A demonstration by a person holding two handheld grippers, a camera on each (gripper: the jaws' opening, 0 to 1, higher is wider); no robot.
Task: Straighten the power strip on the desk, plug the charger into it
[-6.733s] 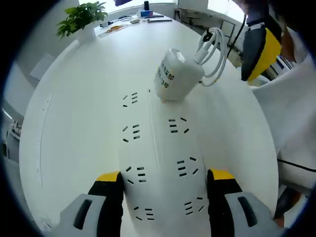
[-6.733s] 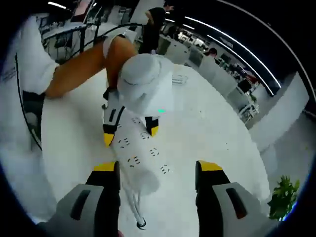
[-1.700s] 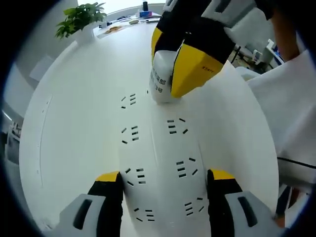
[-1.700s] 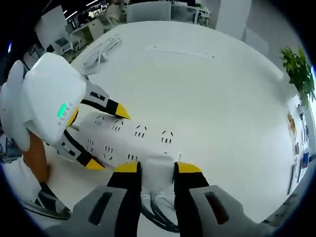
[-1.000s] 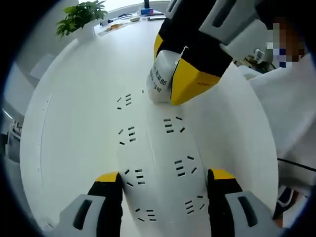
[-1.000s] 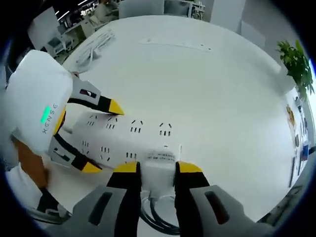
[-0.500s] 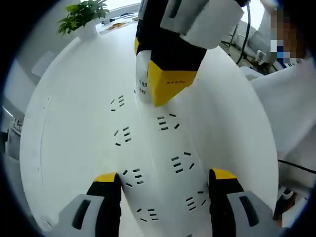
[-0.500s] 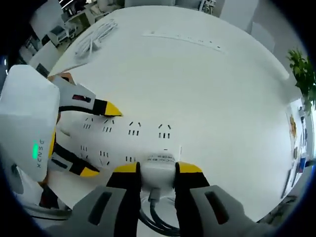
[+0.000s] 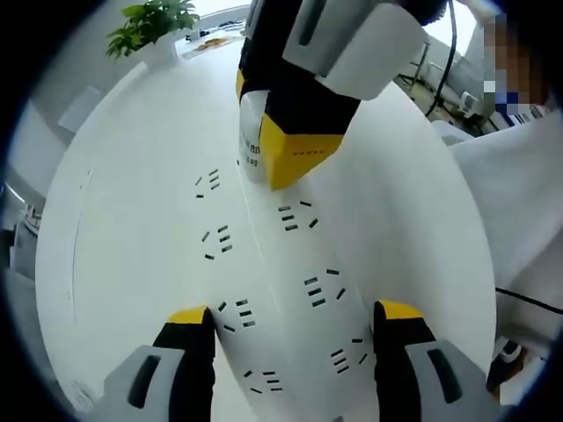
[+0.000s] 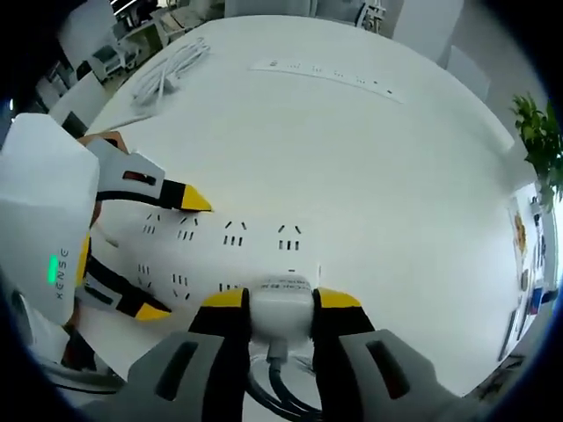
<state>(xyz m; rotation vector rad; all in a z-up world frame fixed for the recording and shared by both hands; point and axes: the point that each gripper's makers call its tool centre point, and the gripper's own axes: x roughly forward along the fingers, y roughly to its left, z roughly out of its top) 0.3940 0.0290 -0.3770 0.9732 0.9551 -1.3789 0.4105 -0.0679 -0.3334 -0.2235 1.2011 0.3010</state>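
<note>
Left gripper [image 9: 286,330]: my jaws stand wide, one on each side of the near end of the strip [image 9: 290,290]. I cannot tell whether the tips touch its edges; I judge I am steadying it.
Strip: a long, flat, matte white bar with rounded edges on the desk [image 9: 123,220], two rows of dark slot groups along its top. In the left gripper view it runs straight away between my jaws, so straightening looks about done.
Charger [image 10: 280,312]: a smooth white block with rounded corners, printed label on its side, standing on the strip's far end. It is at the sockets; I cannot tell if the prongs are fully seated.
Right gripper [image 10: 280,303]: my jaws are narrow, clamped on the charger's two sides, yellow tips against its white shell. A cable [image 10: 277,391] trails back from the charger between them.
Left to do: I judge the last push home, then letting go.
Desk: smooth, white, glossy. A plant [image 9: 158,22] stands at its far edge.
</note>
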